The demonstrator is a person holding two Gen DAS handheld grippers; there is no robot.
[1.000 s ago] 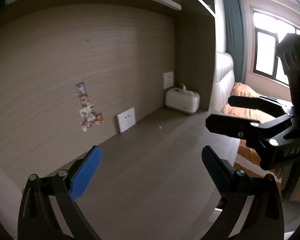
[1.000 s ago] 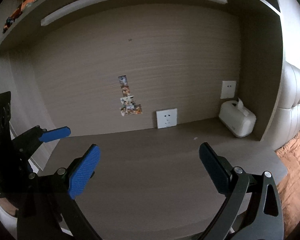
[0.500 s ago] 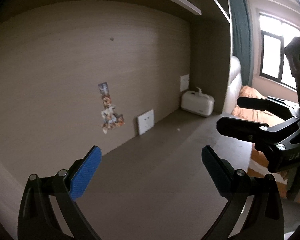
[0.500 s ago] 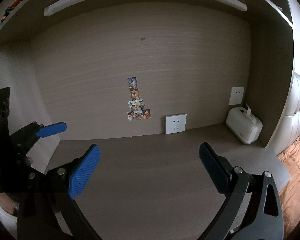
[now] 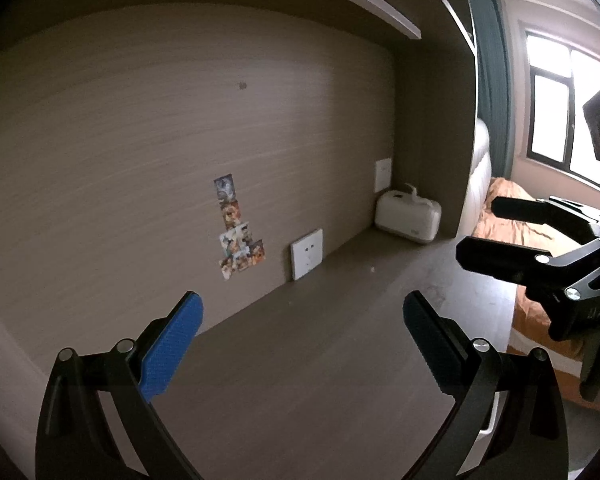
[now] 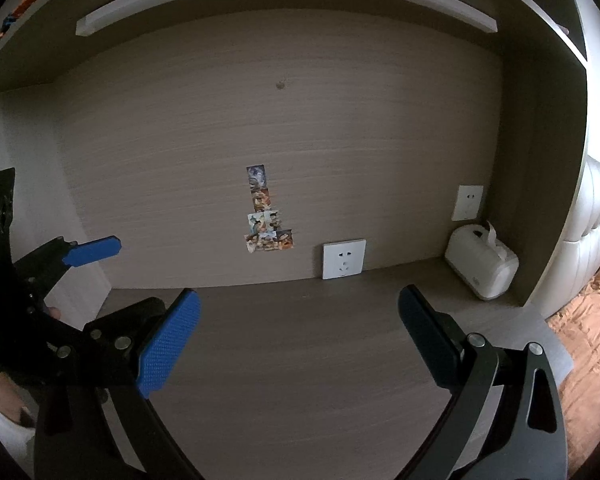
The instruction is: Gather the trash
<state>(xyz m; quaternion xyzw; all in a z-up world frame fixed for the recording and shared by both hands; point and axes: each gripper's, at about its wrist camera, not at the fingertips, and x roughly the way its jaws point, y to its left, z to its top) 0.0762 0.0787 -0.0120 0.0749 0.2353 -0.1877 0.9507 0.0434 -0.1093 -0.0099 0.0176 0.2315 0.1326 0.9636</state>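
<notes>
My left gripper (image 5: 300, 336) is open and empty above the dark wooden desk (image 5: 320, 360). My right gripper (image 6: 296, 332) is open and empty over the same desk (image 6: 300, 360). The right gripper also shows at the right edge of the left wrist view (image 5: 512, 236), and the left gripper at the left edge of the right wrist view (image 6: 100, 280). No piece of trash shows on the desk, apart from a tiny pale speck (image 5: 373, 269) near the back.
A white tissue box (image 6: 482, 266) stands in the desk's back right corner. Two white wall sockets (image 6: 344, 259) and a column of stickers (image 6: 266, 216) are on the back panel. A shelf runs overhead. A bed with an orange cover (image 5: 516, 216) lies to the right.
Both views have shifted a little: the back panel, stickers and tissue box have slid right and up in the frames. Both grippers stay open and empty.
</notes>
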